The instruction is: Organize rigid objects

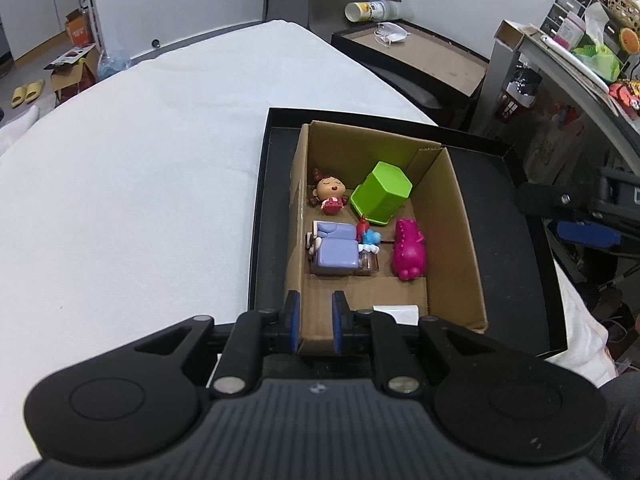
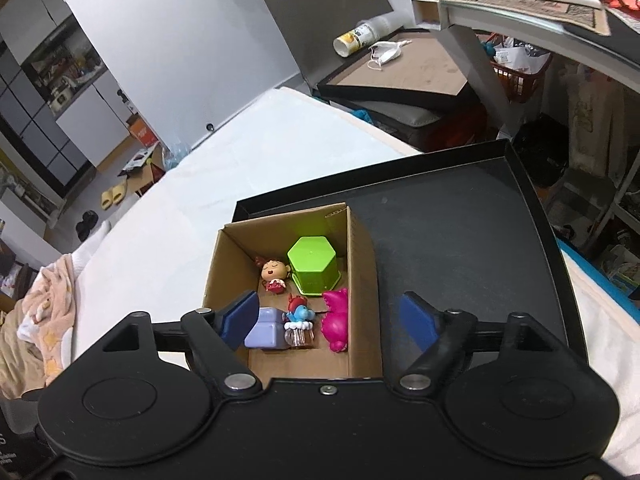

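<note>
A white padded table top [image 1: 132, 148] is seen bearing a shallow black tray [image 1: 516, 248]. Within an open brown cardboard box [image 1: 460, 216], left to right, are a lilac toy bed [image 1: 334, 250], a small doll figurine [image 1: 330, 194], a lime-green hexagonal plastic cup [image 1: 382, 194] and a magenta dinosaur toy [image 1: 408, 250]. The left gripper [image 1: 316, 320] is clenched on nothing over the box's near wall, while the right gripper [image 2: 328, 320] is spread wide and empty above the toys.

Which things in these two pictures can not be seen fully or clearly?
- Purple bed toy: right wrist view, its left end is hidden behind the right claw's pad.
- White label in the cardboard box: left wrist view, too small to read, lower part hidden by the left claw.
- Clear base under the blue figure: too small to identify.
</note>
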{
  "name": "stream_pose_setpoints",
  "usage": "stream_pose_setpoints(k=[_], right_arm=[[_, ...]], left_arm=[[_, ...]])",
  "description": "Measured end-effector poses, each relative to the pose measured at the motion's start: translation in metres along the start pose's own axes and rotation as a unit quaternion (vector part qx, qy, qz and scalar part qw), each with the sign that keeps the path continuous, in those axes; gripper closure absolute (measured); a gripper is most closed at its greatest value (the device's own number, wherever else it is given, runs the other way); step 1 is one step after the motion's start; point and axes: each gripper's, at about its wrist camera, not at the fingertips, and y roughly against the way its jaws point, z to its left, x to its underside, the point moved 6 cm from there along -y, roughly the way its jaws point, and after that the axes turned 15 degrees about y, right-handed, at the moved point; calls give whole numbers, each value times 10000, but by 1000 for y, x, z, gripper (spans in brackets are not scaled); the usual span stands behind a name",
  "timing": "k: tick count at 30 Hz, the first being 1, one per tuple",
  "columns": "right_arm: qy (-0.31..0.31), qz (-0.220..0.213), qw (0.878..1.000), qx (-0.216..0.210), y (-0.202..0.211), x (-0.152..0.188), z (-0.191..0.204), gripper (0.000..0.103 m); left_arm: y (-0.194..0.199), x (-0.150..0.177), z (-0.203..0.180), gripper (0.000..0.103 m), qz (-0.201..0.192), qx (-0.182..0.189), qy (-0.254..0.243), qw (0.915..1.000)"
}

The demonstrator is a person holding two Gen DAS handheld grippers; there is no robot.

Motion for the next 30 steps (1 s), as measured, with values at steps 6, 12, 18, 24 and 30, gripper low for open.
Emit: stream_pose_setpoints(k=[6, 12, 18, 24, 30], right_arm=[[50, -150, 9999, -53, 20, 9, 1, 17], [196, -250, 9995, -51, 39, 20, 3, 14], [218, -335, 9992, 55, 65, 29, -1, 7], [159, -489, 9985, 168, 93, 38, -3, 0], [19, -706, 9972, 254, 123, 48, -4, 0]], left_arm=[[16, 7, -2, 77, -87, -6, 55, 9999], [31, 15, -7, 59, -232, -11, -7, 9997], [54, 21, -12, 36, -385, 69, -104, 9992], [84, 29, -19, 24, -550, 242, -251, 9979], [111, 40, -19, 16, -702, 341, -333, 9964]])
